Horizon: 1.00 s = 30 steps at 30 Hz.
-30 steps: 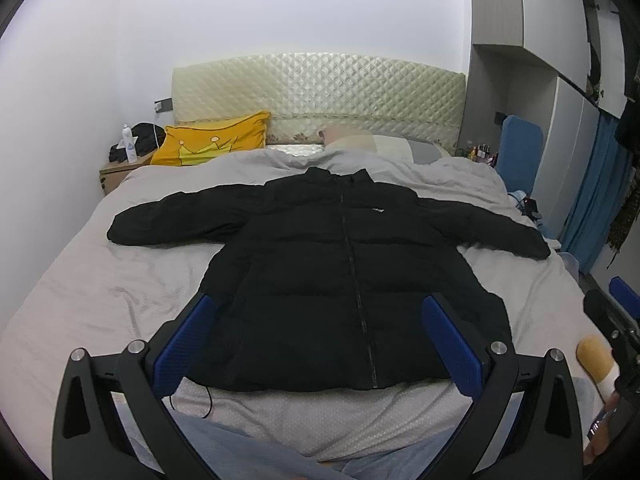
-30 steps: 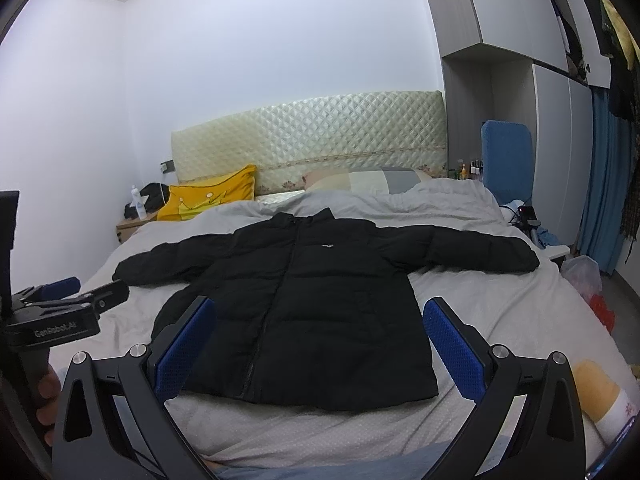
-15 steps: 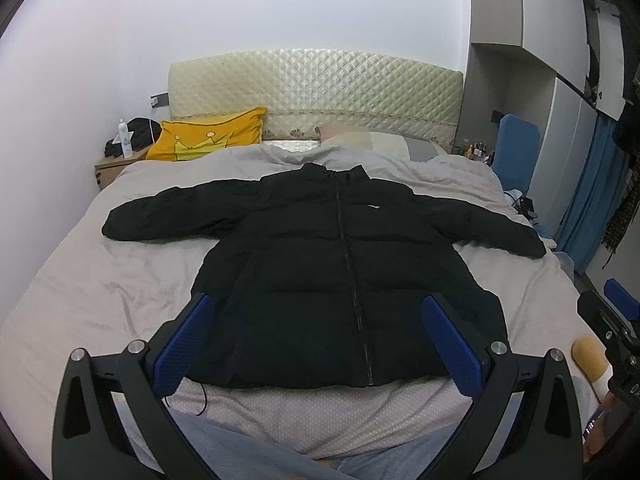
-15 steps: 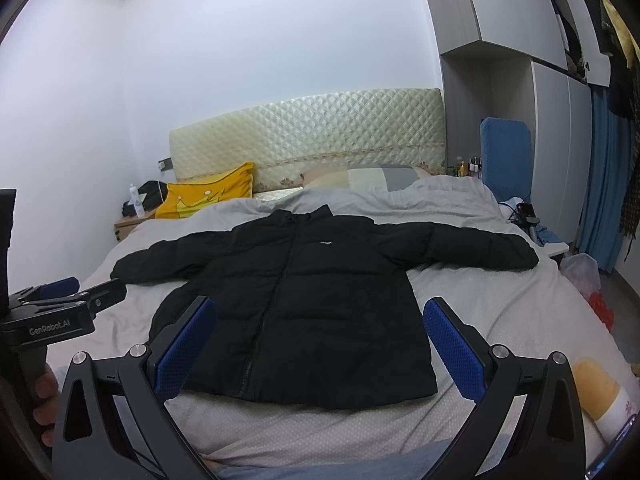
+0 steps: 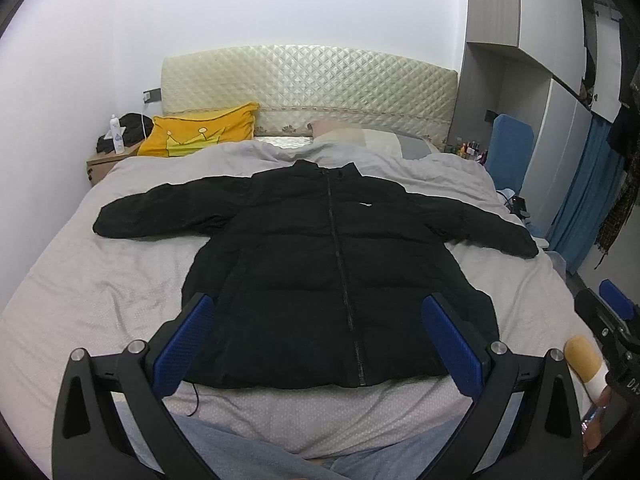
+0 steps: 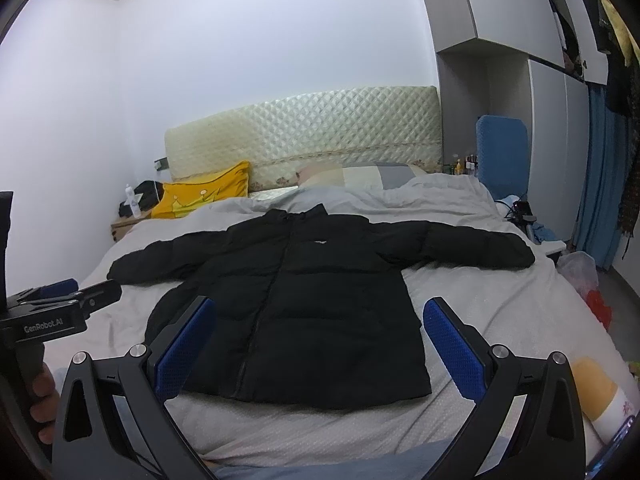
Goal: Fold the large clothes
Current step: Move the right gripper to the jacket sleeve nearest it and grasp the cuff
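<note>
Left wrist view: the left tool, blue textured pads spread wide, holds nothing and hangs above the hem of a black quilted puffer jacket. The jacket lies flat, zipped, sleeves outstretched, on the grey bed.

Right wrist view: the right tool, equally wide open and empty, faces the jacket; a quilted cream headboard stands behind.

- The bed, under a pale grey cover, fills the view.
- A black jacket lies flat at its centre, front up, sleeves stretched toward 9 and 3 o'clock.
- A yellow cushion sits at 11 o'clock by the headboard.
- A patchwork pillow rests at 12 o'clock.
</note>
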Motion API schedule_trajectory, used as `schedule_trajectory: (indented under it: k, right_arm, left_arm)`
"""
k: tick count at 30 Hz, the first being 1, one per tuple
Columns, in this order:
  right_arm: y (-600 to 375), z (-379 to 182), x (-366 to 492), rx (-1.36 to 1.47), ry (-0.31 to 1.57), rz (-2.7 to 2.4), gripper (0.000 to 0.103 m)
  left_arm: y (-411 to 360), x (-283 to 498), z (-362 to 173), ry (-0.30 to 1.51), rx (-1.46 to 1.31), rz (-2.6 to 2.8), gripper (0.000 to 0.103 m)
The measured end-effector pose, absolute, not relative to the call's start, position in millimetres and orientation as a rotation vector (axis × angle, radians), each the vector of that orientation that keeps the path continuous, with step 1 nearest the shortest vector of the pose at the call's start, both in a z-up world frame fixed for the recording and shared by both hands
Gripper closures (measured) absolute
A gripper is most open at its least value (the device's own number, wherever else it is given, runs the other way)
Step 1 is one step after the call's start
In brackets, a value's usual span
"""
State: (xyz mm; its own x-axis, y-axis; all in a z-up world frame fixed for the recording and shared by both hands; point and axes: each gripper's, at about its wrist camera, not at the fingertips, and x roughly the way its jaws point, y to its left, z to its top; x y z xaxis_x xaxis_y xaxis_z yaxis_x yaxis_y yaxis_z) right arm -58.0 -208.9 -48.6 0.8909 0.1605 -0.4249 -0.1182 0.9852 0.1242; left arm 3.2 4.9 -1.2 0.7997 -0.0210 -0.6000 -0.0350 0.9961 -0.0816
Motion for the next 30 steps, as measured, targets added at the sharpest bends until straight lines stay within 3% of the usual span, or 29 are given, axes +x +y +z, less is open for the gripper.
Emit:
schedule_trajectory:
  k: [22,30]
  right_arm:
    - [-249,-53,15,0.124,0.419,0.095,0.000]
    - [-283,-84,68,0.141,0.420,0.030,0.000]
  left_arm:
    - [19,82,4,0.652,-0.077,-0.057,0.000]
    - [42,115,-10,0.607,-0.111,-0.041,0.000]
